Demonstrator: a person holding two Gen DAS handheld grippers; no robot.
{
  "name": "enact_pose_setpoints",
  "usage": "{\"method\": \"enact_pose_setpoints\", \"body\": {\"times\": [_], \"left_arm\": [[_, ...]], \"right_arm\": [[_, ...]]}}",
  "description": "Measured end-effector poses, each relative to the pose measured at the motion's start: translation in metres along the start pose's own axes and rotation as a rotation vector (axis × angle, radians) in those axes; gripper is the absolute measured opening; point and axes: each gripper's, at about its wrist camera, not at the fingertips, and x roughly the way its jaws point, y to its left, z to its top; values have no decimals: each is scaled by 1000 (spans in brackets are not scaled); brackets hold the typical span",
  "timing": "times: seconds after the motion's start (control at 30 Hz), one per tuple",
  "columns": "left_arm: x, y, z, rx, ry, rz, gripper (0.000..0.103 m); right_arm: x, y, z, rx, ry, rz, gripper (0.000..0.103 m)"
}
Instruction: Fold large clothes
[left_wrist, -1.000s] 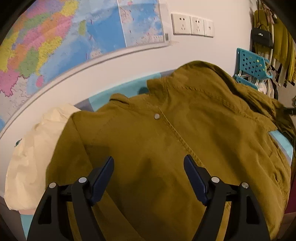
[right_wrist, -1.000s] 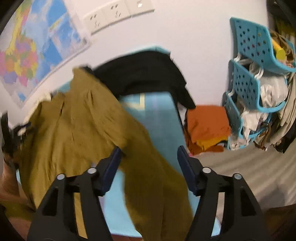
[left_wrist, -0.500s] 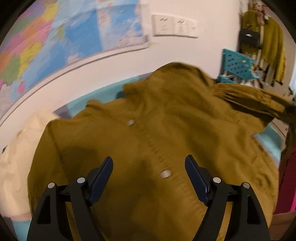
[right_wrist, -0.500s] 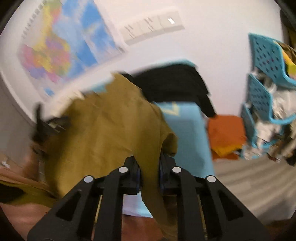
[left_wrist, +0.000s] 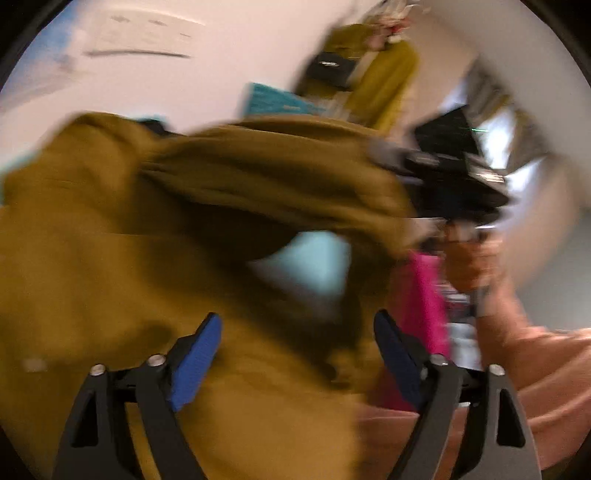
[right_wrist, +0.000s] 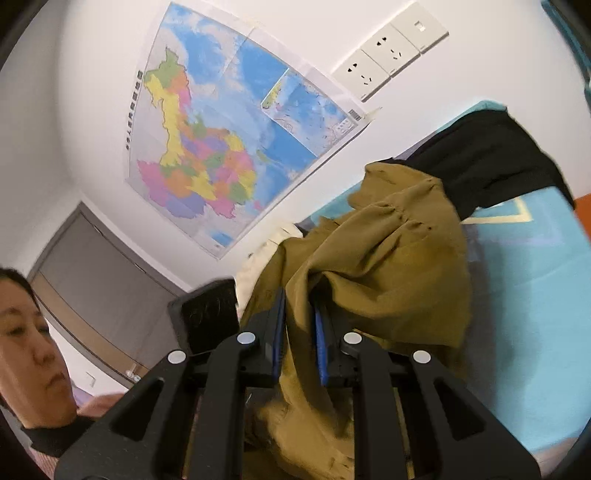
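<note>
The olive jacket (left_wrist: 110, 258) fills the blurred left wrist view, spread over a light blue cover (left_wrist: 310, 258). My left gripper (left_wrist: 295, 343) hovers over it with its jaws opening; no fabric is pinched between the blue pads (left_wrist: 195, 362). My right gripper (right_wrist: 299, 325) is shut on a fold of the olive jacket (right_wrist: 388, 258), which hangs bunched and lifted off the cover. In the left wrist view the right gripper (left_wrist: 443, 177) shows at the right, held by a hand (left_wrist: 469, 258), with the jacket's edge trailing from it.
A black garment (right_wrist: 491, 158) lies at the far end of the blue cover (right_wrist: 535, 277), and a cream garment (right_wrist: 258, 266) shows behind the jacket. A map (right_wrist: 229, 147) and sockets (right_wrist: 388, 51) are on the wall. A person's head (right_wrist: 22, 332) is at the left edge.
My right gripper has shut on the jacket's fabric and raised it, its view tilting up the wall. The left wrist view has swung right across the jacket and is now blurred.
</note>
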Motion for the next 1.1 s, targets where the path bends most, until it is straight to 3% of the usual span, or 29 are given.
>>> {"method": "enact_pose_setpoints", "body": {"times": [0.1,0.2,0.27,0.3,0.33,0.4,0.53,0.6,0.63,0.7,0.77,0.87,1.0,1.03,1.07,1.1], "left_arm": [[7,-12,-2,13,-36,-77,93],[18,-17,-1,32,-90,-17,91],[28,-11,4,-1,-94,-17,55],[31,-6,5,-24,-76,-42,19],[32,-4,5,-38,-59,-49,9],[16,-3,2,-7,-73,-2,7],[-32,-2,-6,64,-57,134,6],[-54,5,-9,82,-29,207,6],[-63,9,-11,91,-18,260,7],[-74,23,-14,76,10,331,7],[-83,41,-17,46,59,360,8],[-85,58,-24,27,119,404,16],[-87,68,-30,-8,160,426,22],[-89,69,-33,-14,163,435,22],[-90,71,-35,-31,161,436,23],[-90,74,-36,-39,159,447,23]], "right_arm": [[15,-2,-1,39,8,43,14],[26,0,-4,37,16,74,14],[35,4,-3,28,22,78,14],[37,4,-3,23,27,77,14],[40,4,-2,16,37,67,15],[42,7,-2,-5,50,62,17],[43,14,2,-104,76,-39,43],[44,10,9,-146,74,-111,51],[43,5,13,-155,66,-138,57],[45,-8,25,-159,45,-185,59],[54,-25,42,-182,18,-276,67],[87,-62,66,-183,53,-394,78],[136,-115,86,-71,143,-375,79],[147,-125,87,-56,175,-358,74],[155,-131,86,-40,203,-304,44],[159,-133,86,-41,221,-266,30]]}}
